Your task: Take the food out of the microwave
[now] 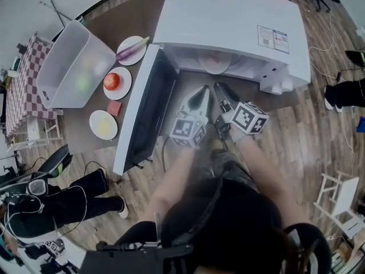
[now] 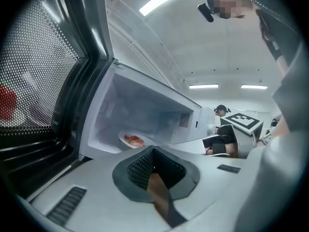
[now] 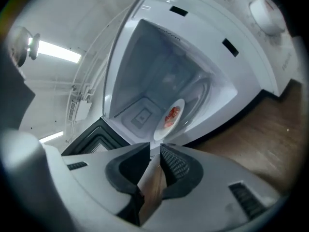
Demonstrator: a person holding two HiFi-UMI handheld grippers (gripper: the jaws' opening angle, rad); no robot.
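Observation:
The white microwave (image 1: 228, 21) stands with its door (image 1: 142, 107) swung wide open to the left. Inside, a white plate with red food (image 1: 215, 61) sits on the cavity floor; the left gripper view shows this plate (image 2: 133, 140) deep inside, and the right gripper view shows the same plate (image 3: 171, 117). Both grippers hover side by side just in front of the opening, apart from the plate. My left gripper (image 1: 204, 89) (image 2: 153, 150) is shut with nothing in it. My right gripper (image 1: 219, 86) (image 3: 154, 146) is open, with a narrow empty gap between its pads.
Left of the door lie a clear plastic bin (image 1: 74, 64), a plate with a tomato (image 1: 112, 81), a plate with a purple vegetable (image 1: 132, 50), a plate of yellow food (image 1: 104, 124) and a pink block (image 1: 114, 108). A person (image 1: 63, 198) sits at lower left.

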